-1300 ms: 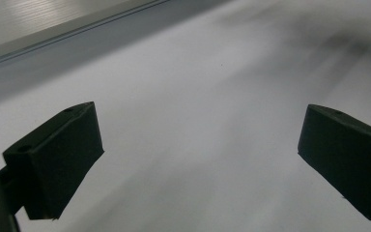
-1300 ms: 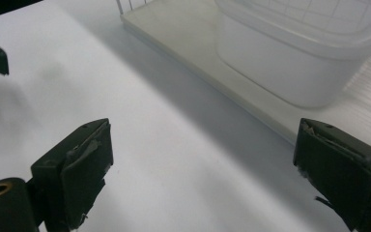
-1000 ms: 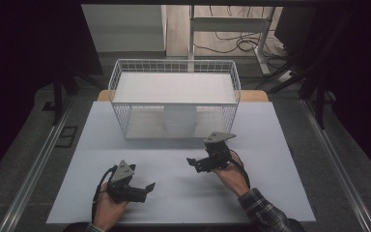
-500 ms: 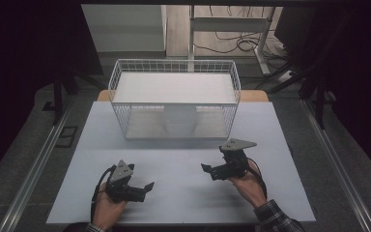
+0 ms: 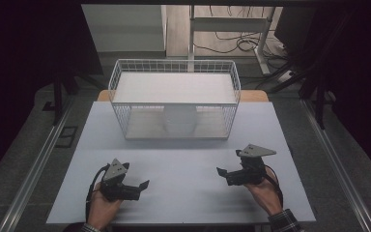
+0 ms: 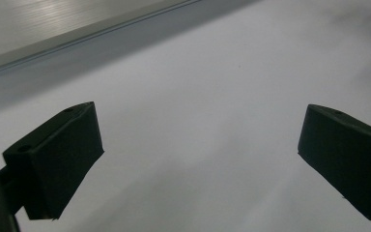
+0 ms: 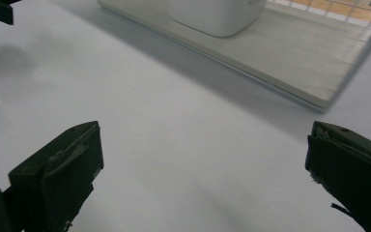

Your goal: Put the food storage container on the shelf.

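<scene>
The table (image 5: pixel 183 193), a pale bare board, carries 1 large item: a white wire basket (image 5: pixel 175 99) set at its far middle, and every place below is given relative to that basket. Inside the basket, on its floor and toward the near wall, stands 1 white rounded container (image 5: pixel 180 120); in the right gripper view the same container (image 7: pixel 217 14) sits on the pale base slab, upright and apart from the mesh as far as can be told. On the near side of the basket and to its left, well apart from it, the left gripper (image 5: pixel 142 185) is held low over the board, its 2 jaws spread wide with nothing between them, as the left gripper view confirms with bare surface in the gap. On the near side of the basket and to its right, closer to it than the left one, the right gripper (image 5: pixel 221 171) points inward, jaws likewise spread and holding nothing. Judgement: the work stands at a rest or start position, with no object in hand and the container lying in the basket. The next move appears to call for 1 gripper, most likely the right, to go over the basket rim and descend on the container with jaws wide enough to span it.
</scene>
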`<state>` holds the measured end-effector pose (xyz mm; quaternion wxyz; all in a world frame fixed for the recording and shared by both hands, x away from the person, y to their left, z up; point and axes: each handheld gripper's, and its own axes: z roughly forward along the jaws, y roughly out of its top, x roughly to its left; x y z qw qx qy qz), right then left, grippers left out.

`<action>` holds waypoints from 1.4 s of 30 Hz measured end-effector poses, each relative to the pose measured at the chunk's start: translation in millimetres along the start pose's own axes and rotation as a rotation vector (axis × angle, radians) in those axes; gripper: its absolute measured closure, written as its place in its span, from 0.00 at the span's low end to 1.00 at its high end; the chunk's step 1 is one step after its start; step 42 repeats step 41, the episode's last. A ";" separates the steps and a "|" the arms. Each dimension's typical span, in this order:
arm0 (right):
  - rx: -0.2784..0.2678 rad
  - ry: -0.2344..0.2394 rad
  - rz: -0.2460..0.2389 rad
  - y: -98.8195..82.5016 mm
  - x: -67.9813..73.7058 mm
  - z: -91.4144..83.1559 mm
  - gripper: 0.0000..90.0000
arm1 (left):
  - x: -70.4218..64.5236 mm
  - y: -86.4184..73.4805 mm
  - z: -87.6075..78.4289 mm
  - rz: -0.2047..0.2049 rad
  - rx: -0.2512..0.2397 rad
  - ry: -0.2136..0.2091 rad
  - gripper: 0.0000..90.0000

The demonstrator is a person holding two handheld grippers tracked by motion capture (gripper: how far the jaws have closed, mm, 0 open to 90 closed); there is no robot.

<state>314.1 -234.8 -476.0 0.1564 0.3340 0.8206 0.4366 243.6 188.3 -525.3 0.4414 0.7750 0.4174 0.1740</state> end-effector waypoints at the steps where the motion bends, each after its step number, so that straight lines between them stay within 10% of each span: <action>1: 0.000 -0.013 0.010 -3.7 -2.8 -4.8 0.00 | 2.2 -0.6 -2.4 0.003 -0.003 0.014 0.02; 17: 0.024 -0.105 0.059 -37.2 -21.7 -36.5 0.00 | 23.1 -11.5 -17.5 0.007 -0.009 0.103 0.00; 42: 0.137 -0.147 0.130 -72.1 -30.4 -42.3 0.00 | 22.7 -17.6 -1.1 0.024 0.102 0.067 0.00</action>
